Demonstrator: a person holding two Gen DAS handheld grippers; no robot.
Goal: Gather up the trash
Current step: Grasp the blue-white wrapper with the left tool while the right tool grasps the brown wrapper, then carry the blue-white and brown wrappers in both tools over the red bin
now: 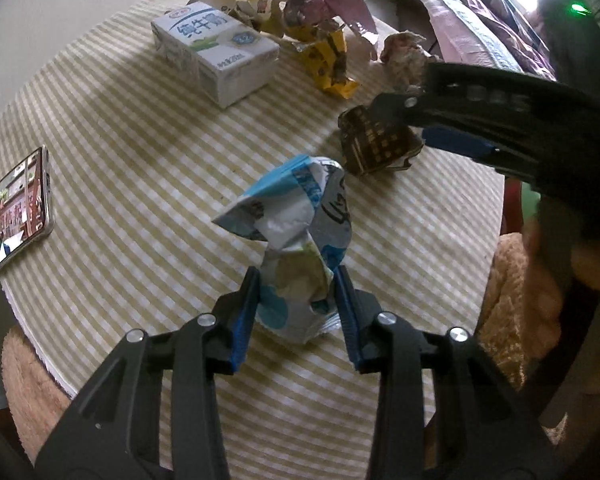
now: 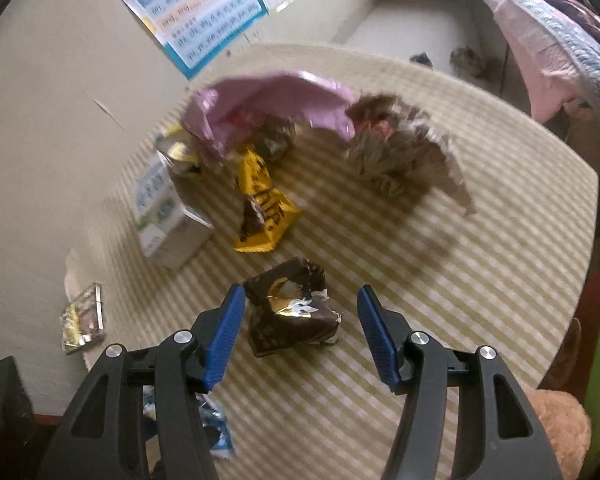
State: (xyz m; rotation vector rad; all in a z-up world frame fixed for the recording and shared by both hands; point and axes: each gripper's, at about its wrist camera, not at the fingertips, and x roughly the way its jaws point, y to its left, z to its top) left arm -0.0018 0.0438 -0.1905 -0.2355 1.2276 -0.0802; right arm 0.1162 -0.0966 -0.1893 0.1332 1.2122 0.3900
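My left gripper (image 1: pixel 295 300) is shut on a crumpled blue-and-white wrapper (image 1: pixel 295 232), which stands up between the blue pads above the striped round table (image 1: pixel 139 168). My right gripper (image 2: pixel 302 316) is open, its fingers on either side of a dark brown chocolate wrapper (image 2: pixel 287 312) lying on the table; that wrapper (image 1: pixel 374 144) and the right gripper (image 1: pixel 404 120) also show in the left wrist view. Further back lie a yellow wrapper (image 2: pixel 261 204), a pink wrapper (image 2: pixel 267 104), a brownish crumpled wrapper (image 2: pixel 396 152) and a white milk carton (image 1: pixel 215 52).
A phone (image 1: pixel 13 208) lies at the table's left edge. A wall with posters (image 2: pixel 203 12) stands behind the table. A bed with pink bedding (image 2: pixel 540 40) is at the far right. A tan plush stool (image 1: pixel 512 300) sits beside the table.
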